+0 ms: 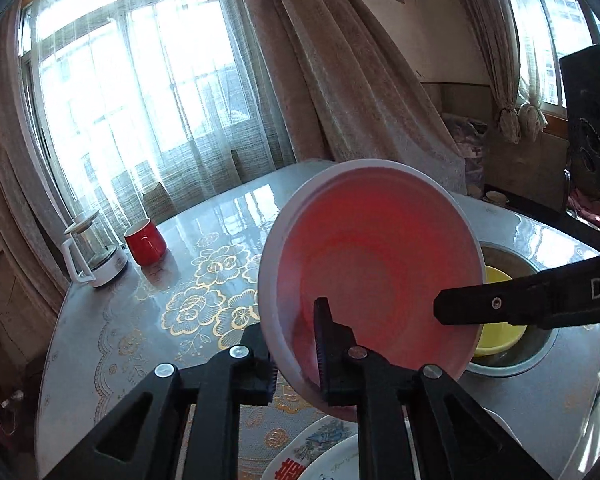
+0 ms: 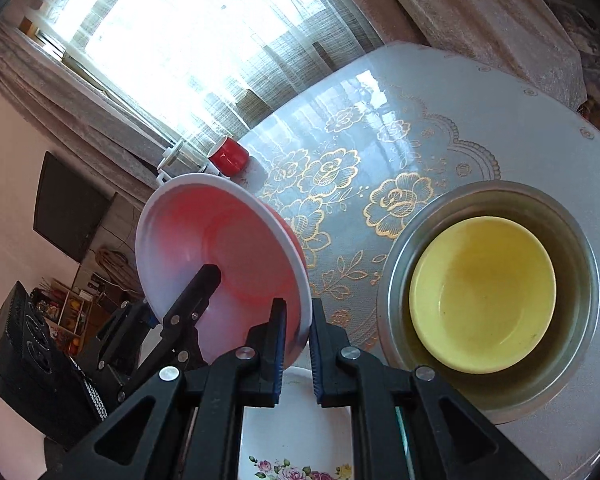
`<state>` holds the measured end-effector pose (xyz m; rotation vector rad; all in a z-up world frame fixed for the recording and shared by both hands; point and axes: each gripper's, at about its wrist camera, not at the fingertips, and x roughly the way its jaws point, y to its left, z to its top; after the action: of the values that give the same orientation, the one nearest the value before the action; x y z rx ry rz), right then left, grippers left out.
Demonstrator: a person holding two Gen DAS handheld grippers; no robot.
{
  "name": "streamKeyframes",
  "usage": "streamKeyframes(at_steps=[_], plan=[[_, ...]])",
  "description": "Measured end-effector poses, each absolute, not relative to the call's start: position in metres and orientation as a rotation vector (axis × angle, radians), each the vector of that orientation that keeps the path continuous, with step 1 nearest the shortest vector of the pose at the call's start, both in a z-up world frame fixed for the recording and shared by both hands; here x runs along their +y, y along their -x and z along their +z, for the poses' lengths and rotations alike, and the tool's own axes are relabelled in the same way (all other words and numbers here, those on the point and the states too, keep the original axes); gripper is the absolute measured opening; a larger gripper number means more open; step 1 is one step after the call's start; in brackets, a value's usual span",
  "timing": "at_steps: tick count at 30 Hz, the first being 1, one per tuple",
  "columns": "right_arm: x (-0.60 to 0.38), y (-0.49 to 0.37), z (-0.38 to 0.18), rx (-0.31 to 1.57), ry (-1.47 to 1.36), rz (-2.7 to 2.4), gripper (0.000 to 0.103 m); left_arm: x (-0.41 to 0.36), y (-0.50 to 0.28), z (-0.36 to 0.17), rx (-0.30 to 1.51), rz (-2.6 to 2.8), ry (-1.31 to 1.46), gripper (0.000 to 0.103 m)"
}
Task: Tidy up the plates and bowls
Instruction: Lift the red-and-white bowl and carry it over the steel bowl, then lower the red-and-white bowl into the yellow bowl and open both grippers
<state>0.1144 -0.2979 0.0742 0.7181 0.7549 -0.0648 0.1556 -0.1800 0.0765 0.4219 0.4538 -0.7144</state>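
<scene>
A red bowl with a white rim [image 1: 376, 264] [image 2: 228, 236] hangs tilted above the table, held from two sides. My left gripper [image 1: 288, 316] is shut on its near rim, one finger inside and one behind the wall. My right gripper [image 2: 297, 304] is shut on the opposite rim; one of its fingers [image 1: 480, 306] reaches in from the right in the left wrist view. A finger of the left gripper [image 2: 198, 292] shows inside the bowl in the right wrist view. A yellow bowl [image 2: 484, 292] [image 1: 500, 332] sits in a metal basin [image 2: 384, 312] to the right.
Flowered white plates [image 1: 320, 448] [image 2: 296, 436] lie under the grippers at the near edge. A red mug [image 1: 145, 241] and a glass kettle [image 1: 96, 256] stand at the far left of the round table [image 1: 204, 248]. A black speaker [image 2: 28, 344] stands beside the table.
</scene>
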Motion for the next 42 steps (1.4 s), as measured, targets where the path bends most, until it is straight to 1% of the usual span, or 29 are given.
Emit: streamKeyframes(at_steps=[2, 8, 14, 20, 26, 34, 42], plan=[[-0.308, -0.103, 0.078, 0.736, -0.709, -0.098, 0.012, -0.194, -0.152, 0.075, 0.51, -0.744, -0.407, 0.017], [-0.336, -0.077, 0.081, 0.714, -0.7, -0.176, 0.012, -0.232, -0.14, 0.066, 0.707, -0.808, -0.342, 0.019], [-0.362, -0.058, 0.074, 0.715, -0.696, -0.251, 0.013, -0.269, -0.137, 0.042, 0.932, -0.851, -0.256, 0.022], [-0.386, -0.048, 0.056, 0.726, -0.719, -0.309, 0.013, -0.303, -0.121, 0.028, 0.975, -0.843, -0.294, 0.022], [-0.399, -0.038, 0.041, 0.737, -0.764, -0.322, 0.013, -0.318, -0.115, 0.019, 0.996, -0.82, -0.315, 0.023], [-0.4, -0.045, 0.027, 0.755, -0.772, -0.32, 0.013, -0.32, -0.124, 0.011, 1.003, -0.782, -0.33, 0.022], [-0.404, -0.047, 0.021, 0.761, -0.766, -0.351, 0.013, -0.3, -0.137, 0.021, 1.012, -0.789, -0.223, 0.024]])
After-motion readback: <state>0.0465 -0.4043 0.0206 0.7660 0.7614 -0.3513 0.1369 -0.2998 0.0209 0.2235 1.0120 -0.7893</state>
